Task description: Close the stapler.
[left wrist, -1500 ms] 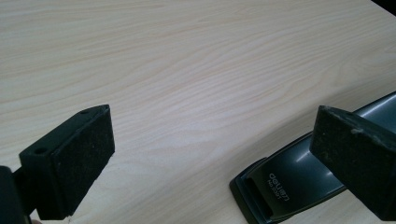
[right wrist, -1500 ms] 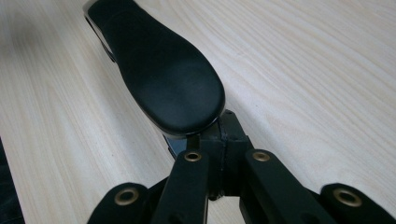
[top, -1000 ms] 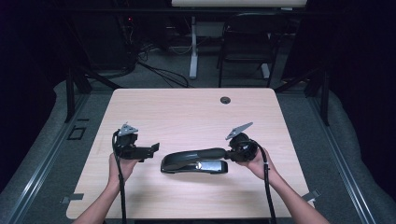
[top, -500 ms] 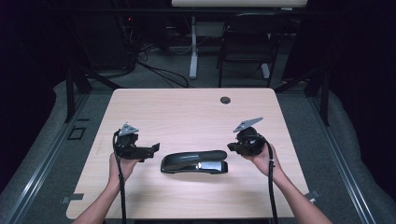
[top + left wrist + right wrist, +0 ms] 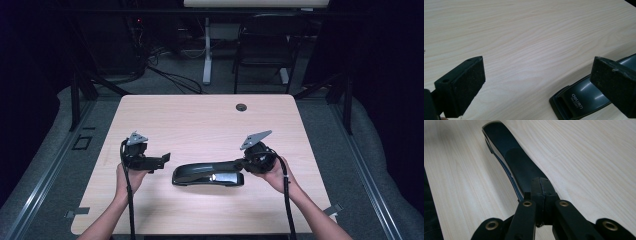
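A person's forearms enter from the near edge of a pale wooden table [image 5: 200, 115], each hand holding a tool. The left tool [image 5: 159, 161] has its jaws spread wide with nothing between them, hovering just beside the near end of a black heavy-duty stapler [image 5: 207, 174], which lies flat on the table between the two hands. The right tool [image 5: 239, 163] has its jaws pressed together, their tips resting over the stapler's handle at its far end; whether they pinch any part of it cannot be told. The step in hand seems to be pressing or steadying the stapler; next, the left tool would likely need to close on the stapler's base. Farther off, a small cable hole [image 5: 241, 107] sits in the table. No containers are present.
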Demonstrator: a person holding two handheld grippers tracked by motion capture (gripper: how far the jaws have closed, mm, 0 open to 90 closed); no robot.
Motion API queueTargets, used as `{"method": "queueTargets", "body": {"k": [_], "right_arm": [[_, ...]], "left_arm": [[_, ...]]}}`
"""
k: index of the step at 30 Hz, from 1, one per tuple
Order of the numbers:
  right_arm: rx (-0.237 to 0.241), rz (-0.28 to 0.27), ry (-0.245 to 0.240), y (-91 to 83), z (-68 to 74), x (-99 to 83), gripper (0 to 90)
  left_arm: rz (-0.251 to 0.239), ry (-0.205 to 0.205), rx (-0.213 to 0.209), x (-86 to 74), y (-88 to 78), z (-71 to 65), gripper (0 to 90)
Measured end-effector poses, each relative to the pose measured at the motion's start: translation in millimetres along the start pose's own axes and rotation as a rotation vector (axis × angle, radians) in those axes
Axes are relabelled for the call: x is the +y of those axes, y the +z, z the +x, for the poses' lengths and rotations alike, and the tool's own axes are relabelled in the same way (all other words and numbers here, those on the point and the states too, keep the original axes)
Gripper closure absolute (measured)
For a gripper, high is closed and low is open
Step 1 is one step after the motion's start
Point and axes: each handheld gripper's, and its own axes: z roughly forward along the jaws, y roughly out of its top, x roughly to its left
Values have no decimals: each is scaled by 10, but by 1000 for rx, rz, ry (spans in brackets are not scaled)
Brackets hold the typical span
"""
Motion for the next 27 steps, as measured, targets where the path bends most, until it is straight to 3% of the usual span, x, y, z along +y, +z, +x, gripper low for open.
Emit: {"method": "queueTargets", "body": {"k": [5,19,27], "right_arm": [[7,42,5,76,-41,-43,900],[37,72,34,154,-93,-96,900],[30,95,22,202,-83,-113,900]], "left_arm": [[0,6,0,2,1,-11,1],[8,6,0,-4,20,-19,1],[8,10,-1,-6,34,-23,1]]}}
